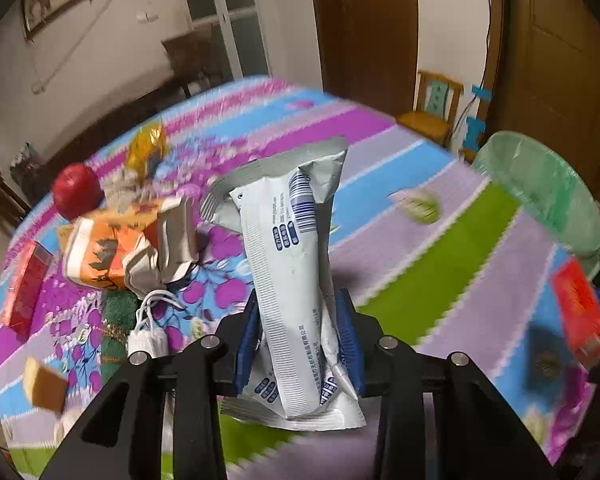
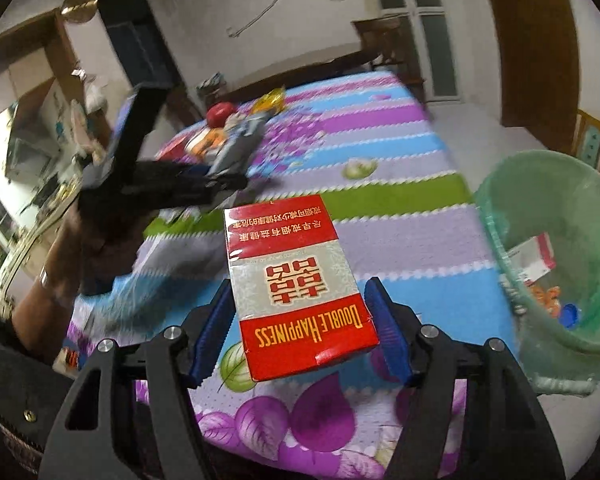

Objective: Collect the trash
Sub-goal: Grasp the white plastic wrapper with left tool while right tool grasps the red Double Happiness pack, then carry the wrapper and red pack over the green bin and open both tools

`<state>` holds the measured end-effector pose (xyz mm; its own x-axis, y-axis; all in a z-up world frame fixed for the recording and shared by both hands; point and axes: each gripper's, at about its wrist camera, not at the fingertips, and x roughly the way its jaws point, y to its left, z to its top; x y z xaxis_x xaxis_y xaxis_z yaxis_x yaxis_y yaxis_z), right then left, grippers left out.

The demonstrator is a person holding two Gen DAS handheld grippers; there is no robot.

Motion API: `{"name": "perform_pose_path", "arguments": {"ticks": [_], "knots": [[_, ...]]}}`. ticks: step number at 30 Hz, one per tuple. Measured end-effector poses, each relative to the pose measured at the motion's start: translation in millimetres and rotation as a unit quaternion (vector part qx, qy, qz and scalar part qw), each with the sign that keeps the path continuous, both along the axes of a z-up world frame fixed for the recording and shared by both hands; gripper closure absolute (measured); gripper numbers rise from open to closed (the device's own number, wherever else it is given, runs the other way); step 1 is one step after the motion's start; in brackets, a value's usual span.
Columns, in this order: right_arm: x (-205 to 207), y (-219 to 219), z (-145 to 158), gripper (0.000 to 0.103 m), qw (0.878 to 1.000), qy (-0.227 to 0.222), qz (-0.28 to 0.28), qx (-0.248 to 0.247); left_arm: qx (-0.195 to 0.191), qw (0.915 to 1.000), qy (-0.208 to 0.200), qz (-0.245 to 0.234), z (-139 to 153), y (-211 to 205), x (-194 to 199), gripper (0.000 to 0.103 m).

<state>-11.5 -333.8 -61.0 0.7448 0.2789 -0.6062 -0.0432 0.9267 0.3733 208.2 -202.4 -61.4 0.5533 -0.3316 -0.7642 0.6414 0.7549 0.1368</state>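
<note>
My left gripper is shut on a white and silver snack wrapper and holds it upright above the table; it also shows in the right wrist view with the wrapper. My right gripper holds a red and silver Double Happiness cigarette box between its blue pads, above the table's near side. The box shows blurred at the right of the left wrist view. A green-lined trash bin stands to the right of the table and holds several scraps.
On the striped flowery tablecloth lie a red apple, an orange packet, a crumpled silver wrapper, a yellow wrapper, a red box, a white cord. A wooden chair stands beyond.
</note>
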Motion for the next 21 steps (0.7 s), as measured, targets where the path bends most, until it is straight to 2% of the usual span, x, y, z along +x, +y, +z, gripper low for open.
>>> {"name": "perform_pose_path", "arguments": {"ticks": [4,7,10,15,21], "knots": [[-2.6,-23.7,14.4,0.040,0.998,-0.009,-0.055,-0.010,-0.019,0.9994,-0.028,-0.007,19.0,-26.5,-33.3,0.066],[-9.1,-47.0,30.7,0.040,0.995,-0.015,-0.094,-0.036,-0.022,0.9980,-0.056,-0.019,26.9,-56.8,-49.9,0.066],[-15.7,-77.1,42.3,0.040,0.989,-0.003,-0.139,-0.057,-0.035,0.9982,-0.039,-0.031,29.7,-88.3,-51.8,0.067],[-22.4,-117.7,49.4,0.040,0.977,0.028,-0.190,-0.093,-0.031,0.9960,-0.038,-0.074,33.7,-152.2,-68.5,0.067],[-30.5,-166.6,47.3,0.040,0.964,0.069,-0.236,-0.098,-0.018,0.9900,-0.040,-0.134,31.9,-224.9,-93.4,0.067]]}}
